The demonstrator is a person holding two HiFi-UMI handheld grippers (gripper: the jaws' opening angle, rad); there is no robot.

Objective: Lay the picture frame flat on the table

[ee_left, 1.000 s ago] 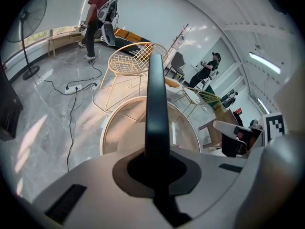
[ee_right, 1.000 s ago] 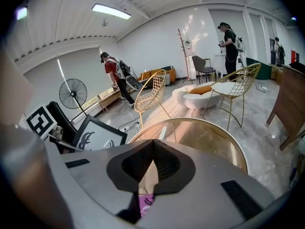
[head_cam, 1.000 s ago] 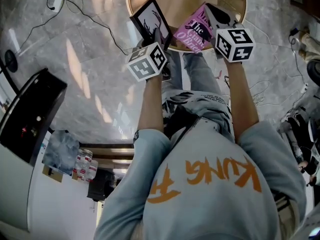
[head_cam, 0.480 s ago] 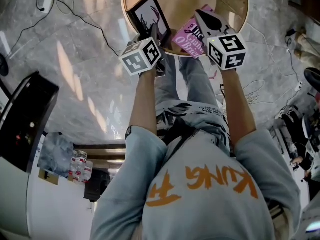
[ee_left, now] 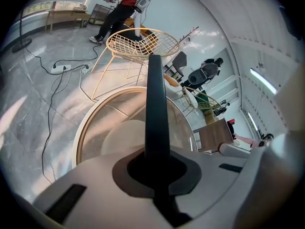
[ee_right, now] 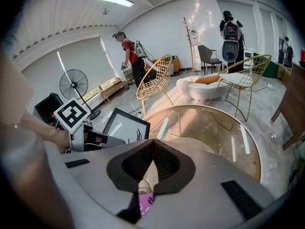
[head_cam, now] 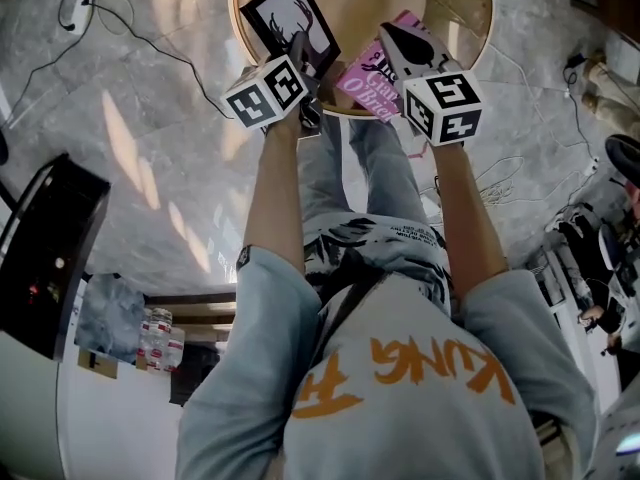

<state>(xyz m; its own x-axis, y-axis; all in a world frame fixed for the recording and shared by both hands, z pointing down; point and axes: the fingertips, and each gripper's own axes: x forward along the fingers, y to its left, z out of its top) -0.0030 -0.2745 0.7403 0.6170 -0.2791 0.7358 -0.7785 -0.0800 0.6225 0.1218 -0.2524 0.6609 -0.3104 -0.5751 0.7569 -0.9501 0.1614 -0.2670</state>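
Note:
The black picture frame [head_cam: 290,23] with a white deer print is clamped by its lower edge in my left gripper [head_cam: 312,68], tilted above the near left rim of the round glass table [head_cam: 487,18]. In the left gripper view the frame [ee_left: 156,104] stands edge-on between the shut jaws of that gripper [ee_left: 156,163]. My right gripper [head_cam: 405,53] is shut on a pink book [head_cam: 372,68] over the table's near edge. From the right gripper view the frame [ee_right: 125,126] sits left of the closed jaws of the right gripper [ee_right: 152,147], and a pink corner of the book [ee_right: 145,203] shows below them.
The table has a wooden rim [ee_left: 83,128] and a glass top. Wire chairs [ee_left: 143,44] stand beyond it, and cables [head_cam: 160,38] run across the marble floor. A black case [head_cam: 45,258] sits at the left. A person [ee_right: 129,51] stands far off by a fan [ee_right: 74,85].
Both grippers have moved up the picture towards the table and lower, carrying the frame and the pink book. The frame now lies further over the table's rim.

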